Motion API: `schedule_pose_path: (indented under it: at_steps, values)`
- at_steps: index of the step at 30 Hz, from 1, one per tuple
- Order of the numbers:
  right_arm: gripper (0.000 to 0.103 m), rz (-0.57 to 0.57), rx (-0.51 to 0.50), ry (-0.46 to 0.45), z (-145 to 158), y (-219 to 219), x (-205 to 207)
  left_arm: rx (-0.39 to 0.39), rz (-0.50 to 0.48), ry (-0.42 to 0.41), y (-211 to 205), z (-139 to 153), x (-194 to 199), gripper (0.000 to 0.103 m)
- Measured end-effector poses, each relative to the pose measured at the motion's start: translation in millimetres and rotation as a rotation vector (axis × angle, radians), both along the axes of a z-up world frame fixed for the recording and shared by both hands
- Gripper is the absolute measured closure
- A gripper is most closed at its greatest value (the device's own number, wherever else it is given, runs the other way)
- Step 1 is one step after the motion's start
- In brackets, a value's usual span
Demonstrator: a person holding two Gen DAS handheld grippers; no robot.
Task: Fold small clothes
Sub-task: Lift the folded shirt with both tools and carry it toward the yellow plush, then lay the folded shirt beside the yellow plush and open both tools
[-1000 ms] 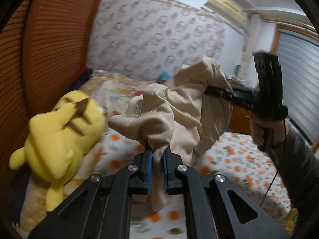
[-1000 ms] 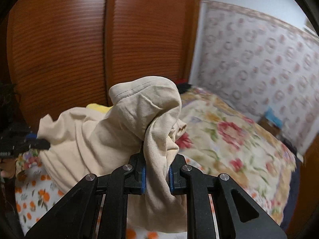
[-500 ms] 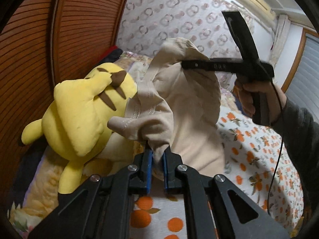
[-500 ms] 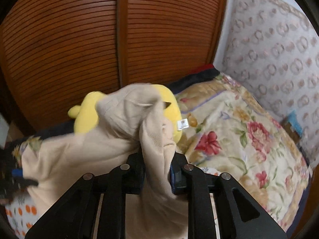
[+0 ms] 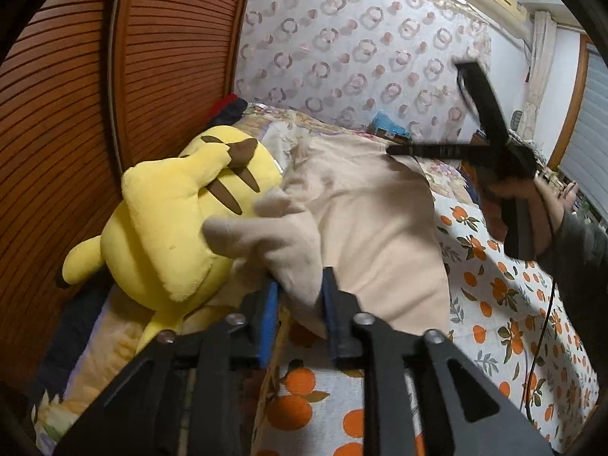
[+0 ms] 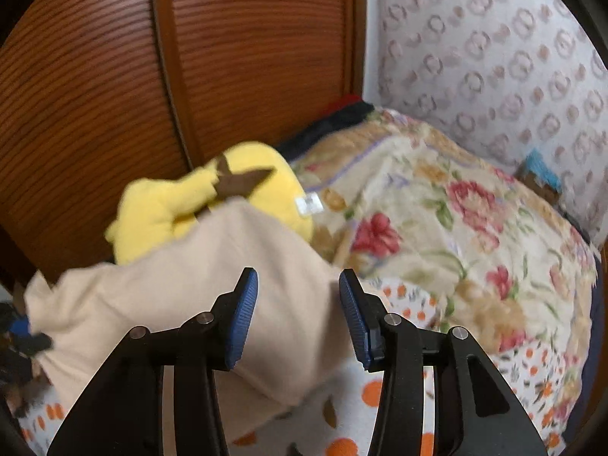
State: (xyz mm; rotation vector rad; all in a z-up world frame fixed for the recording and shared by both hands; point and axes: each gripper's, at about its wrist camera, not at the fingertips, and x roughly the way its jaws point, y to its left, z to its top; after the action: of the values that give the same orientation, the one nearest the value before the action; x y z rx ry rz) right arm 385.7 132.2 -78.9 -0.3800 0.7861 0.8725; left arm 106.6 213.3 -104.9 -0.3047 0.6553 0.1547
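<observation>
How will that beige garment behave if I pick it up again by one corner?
Probably floppy: the beige garment lies slumped in soft folds over the bedsheet and against the yellow plush toy. Likely light, since a bunched corner stands up between the opening jaws of the left gripper. It may sag and unfold.

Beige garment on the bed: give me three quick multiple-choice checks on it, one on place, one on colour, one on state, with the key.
1. What does the beige garment lie against?
A. a yellow plush toy
B. a laundry basket
C. a chair

2. What colour are the fruit prints on the bedsheet?
A. blue
B. orange
C. purple

3. How do the right gripper jaws stand?
A. clamped on cloth
B. apart, gripping nothing
C. out of view

Key: 1 A, cloth drapes onto the yellow plush toy; 2 B, oranges dot the white sheet; 3 B, the blue pads stand apart, opening, garment behind them.
</observation>
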Motion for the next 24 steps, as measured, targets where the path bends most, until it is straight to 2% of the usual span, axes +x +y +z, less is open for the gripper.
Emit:
schedule_pose_path:
  at_steps: [2,5,8,13,18,24]
  values:
    - [0.058,-0.037,-0.012,0.004,-10.4,-5.1,5.8,-0.012,0.003,-0.015,2.5,3.6,-5.1,0.064]
    - [0.055,-0.092,0.020,0.028,-17.6,-14.8,14.6,0.010,0.024,-0.023,2.2,12.0,-11.2,0.057]
    - [0.055,-0.125,0.050,0.035,-11.1,-25.6,12.4,0.032,0.018,-0.036,-2.9,20.7,-14.8,0.049]
    - [0.055,-0.134,0.082,0.007,11.6,-48.5,-9.5,0.069,-0.019,-0.069,-21.6,38.6,-18.0,0.048]
    - [0.055,-0.138,0.128,-0.026,36.7,-89.4,-53.6,0.088,-0.053,-0.091,-45.3,54.3,-19.1,0.048]
    - [0.054,-0.167,0.161,-0.056,54.4,-148.3,-109.2,0.128,-0.077,-0.079,-80.4,65.9,-19.7,0.048]
